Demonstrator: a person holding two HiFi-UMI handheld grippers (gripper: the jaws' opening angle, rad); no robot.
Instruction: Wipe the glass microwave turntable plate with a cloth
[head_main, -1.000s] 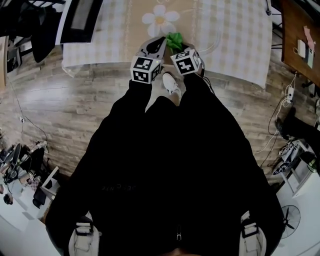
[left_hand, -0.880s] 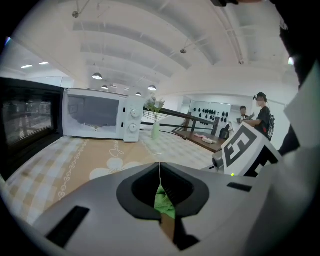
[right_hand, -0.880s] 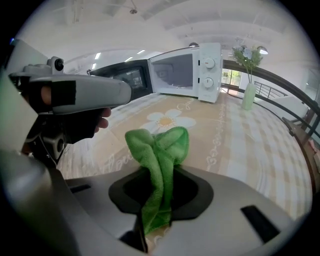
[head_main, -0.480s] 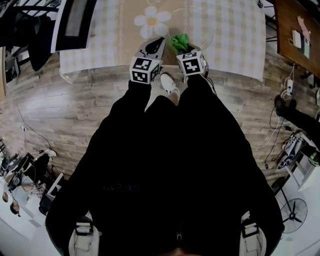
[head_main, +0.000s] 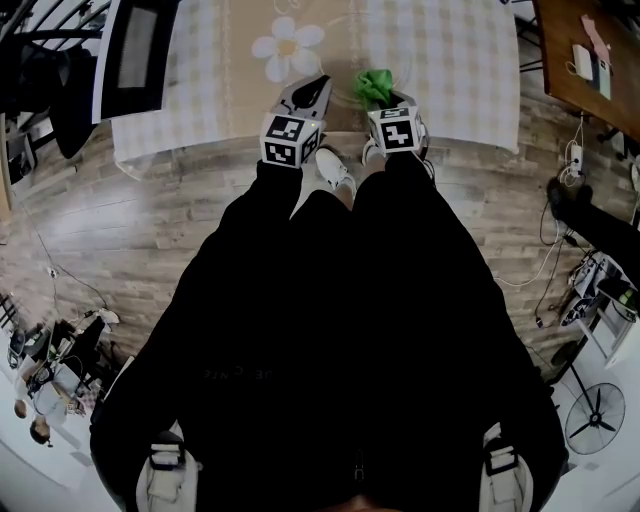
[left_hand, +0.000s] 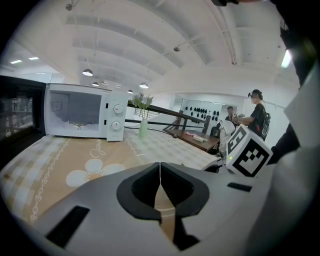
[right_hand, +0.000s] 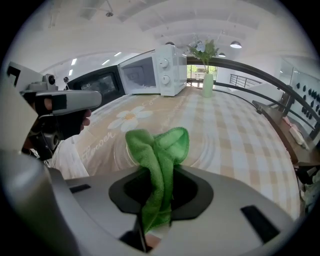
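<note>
My right gripper (right_hand: 159, 186) is shut on a green cloth (right_hand: 161, 150), which sticks up out of the jaws in a folded bunch. Just beyond it, the clear glass turntable plate (right_hand: 212, 144) lies flat on the checked tablecloth. In the head view the right gripper (head_main: 386, 103) and the cloth (head_main: 375, 85) hang over the table's near edge. My left gripper (left_hand: 160, 167) is shut with nothing between the jaws. It is held above the near edge too (head_main: 310, 92), to the left of the right gripper.
A white microwave (right_hand: 152, 75) stands at the table's far left with its door open (left_hand: 80, 117). A green vase with flowers (right_hand: 207, 82) stands beside it. People stand in the background (left_hand: 257, 112). The table edge (head_main: 300, 135) lies just before my legs.
My right gripper has moved to the right with the cloth, widening the gap to the left gripper. The left gripper has hardly moved.
</note>
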